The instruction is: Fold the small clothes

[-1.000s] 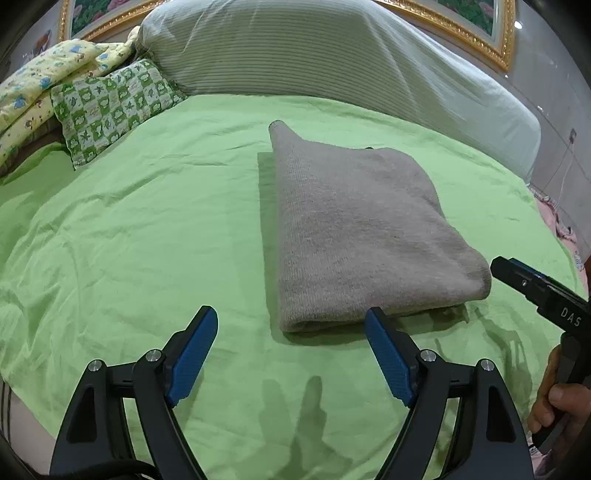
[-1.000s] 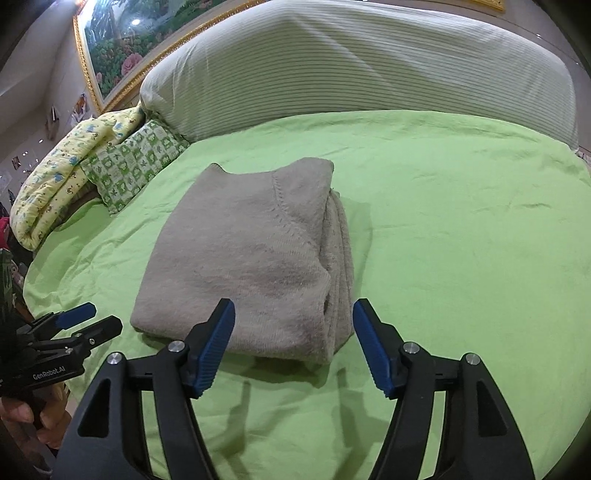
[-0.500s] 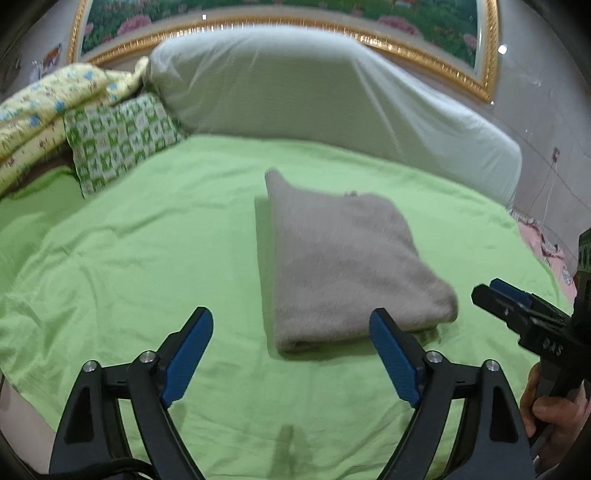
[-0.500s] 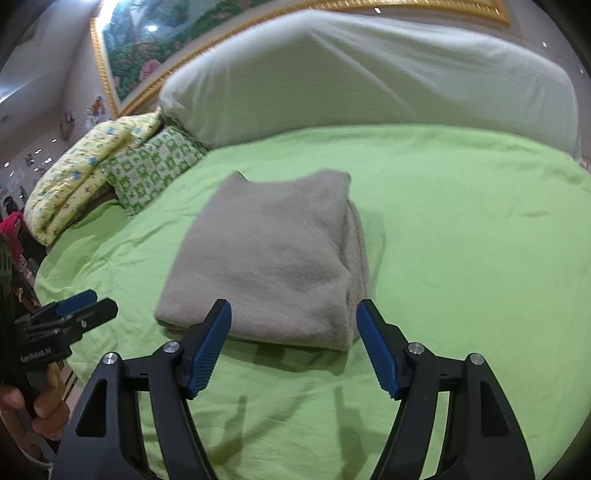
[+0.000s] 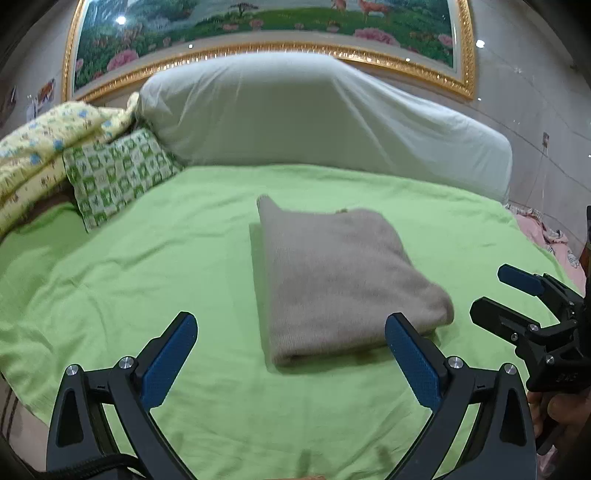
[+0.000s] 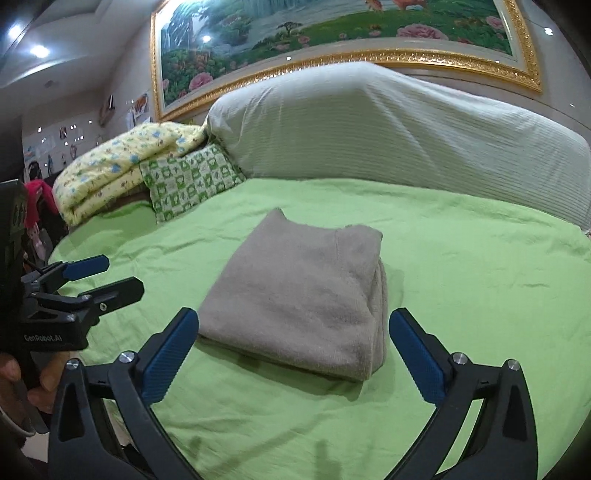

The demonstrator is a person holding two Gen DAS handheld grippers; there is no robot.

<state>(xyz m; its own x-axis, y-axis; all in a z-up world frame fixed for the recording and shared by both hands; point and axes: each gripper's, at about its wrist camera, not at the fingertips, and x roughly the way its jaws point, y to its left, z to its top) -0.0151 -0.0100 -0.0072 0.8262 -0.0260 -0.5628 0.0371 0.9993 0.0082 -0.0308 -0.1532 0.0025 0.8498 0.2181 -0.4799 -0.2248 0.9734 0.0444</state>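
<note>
A grey knitted garment (image 5: 343,284), folded into a compact rectangle, is being left lying on the green bedsheet (image 5: 166,266) near the middle of the bed, with the left gripper (image 5: 291,354) and the right gripper (image 6: 291,354) being held just short of its near edge, above the sheet and apart from the cloth. Both sets of jaws have just been opening and are now being held spread wide, with nothing between the blue pads. The fold is judged to be finished, or nearly so, and the step in hand is judged to be the letting-go. It is best done by the grippers being drawn straight back and up, so that no pad is dragging on the soft knit and the stacked layers showing along the right side in the right wrist view are not being pulled askew; if a further tidy is wanted, the thick edge is best pressed lightly from above, not tugged. Being counted in view: one folded garment, two grippers, one green-checked pillow (image 5: 114,177) at the far left, one yellow flowered quilt (image 5: 40,147) beside it, one pale covered headboard (image 5: 314,118) at the far end, and one gilt-framed landscape painting (image 5: 266,22) on the wall above.
</note>
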